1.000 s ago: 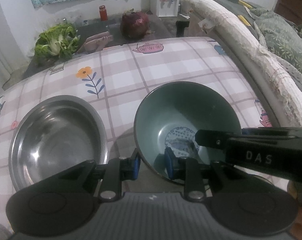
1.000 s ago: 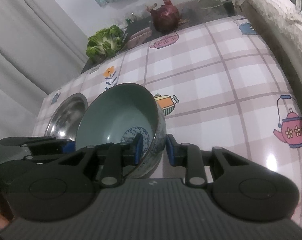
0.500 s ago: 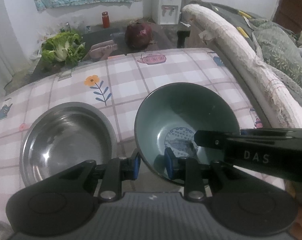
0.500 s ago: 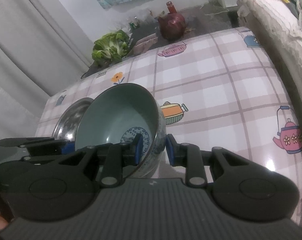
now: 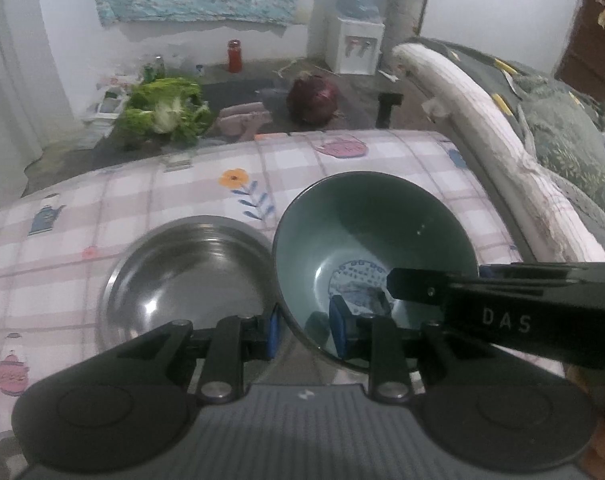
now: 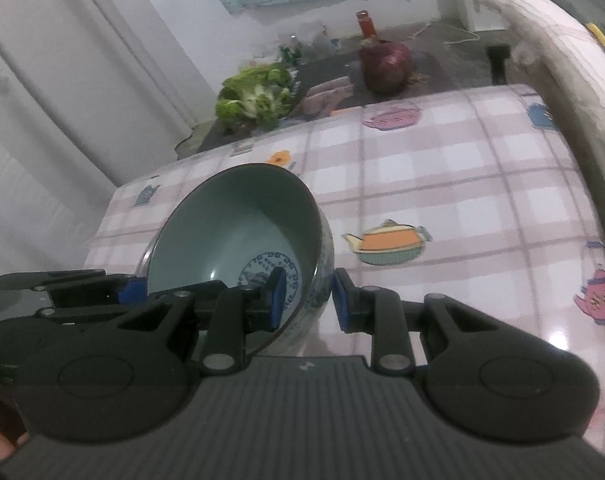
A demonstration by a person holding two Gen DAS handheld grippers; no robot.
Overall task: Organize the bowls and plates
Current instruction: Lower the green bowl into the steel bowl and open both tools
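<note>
A green ceramic bowl point(image 5: 374, 232) with a blue pattern inside hangs tilted above the checked table point(image 5: 174, 196). Both grippers hold it by the rim. My left gripper point(image 5: 304, 332) is shut on the near left rim, one pad outside and one inside. My right gripper point(image 6: 308, 304) is shut on the bowl point(image 6: 238, 232) at its right rim. Its black fingers point(image 5: 418, 286) reach in from the right in the left wrist view. An empty steel bowl point(image 5: 190, 276) rests on the table just left of the green one, their rims overlapping in view.
Beyond the table's far edge lie leafy greens point(image 5: 166, 112), a dark red round vegetable point(image 5: 312, 100) and a red jar point(image 5: 234, 54). A padded rail with cushions point(image 5: 502, 144) runs along the right side. A curtain point(image 6: 62, 100) hangs at the left.
Both grippers have risen with the green bowl and carried it leftwards, so its rim now meets the steel bowl's right edge in view. The grips are unchanged.
</note>
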